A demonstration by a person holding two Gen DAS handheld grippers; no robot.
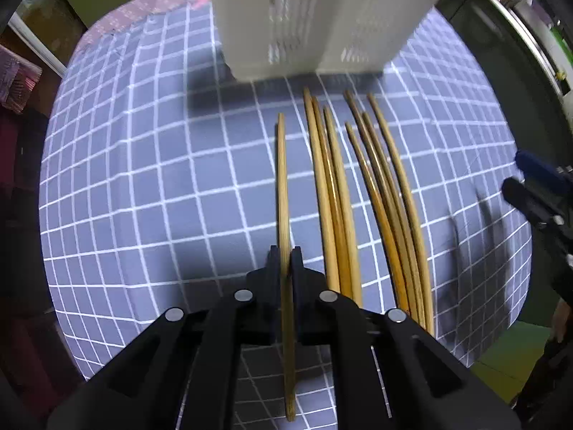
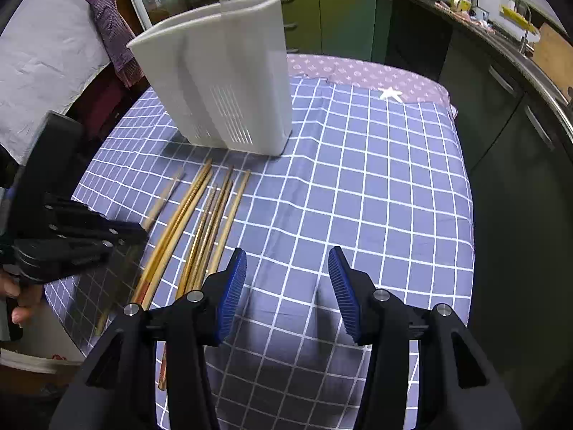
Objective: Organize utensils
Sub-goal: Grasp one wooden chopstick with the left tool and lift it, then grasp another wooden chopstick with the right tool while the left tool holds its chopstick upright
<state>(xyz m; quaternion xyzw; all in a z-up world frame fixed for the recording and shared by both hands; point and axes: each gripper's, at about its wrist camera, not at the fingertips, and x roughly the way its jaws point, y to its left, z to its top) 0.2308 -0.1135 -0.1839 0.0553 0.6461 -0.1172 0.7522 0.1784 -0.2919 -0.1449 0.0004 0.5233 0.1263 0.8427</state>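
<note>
My left gripper is pinched on one chopstick, which points toward the white utensil holder. The other chopsticks lie beside it, just short of the holder. My right gripper hangs spread, holding nothing.

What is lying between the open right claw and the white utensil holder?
Only bare checked tablecloth between the right claw and the white holder; the loose chopsticks lie off to the left, in the right wrist view.
</note>
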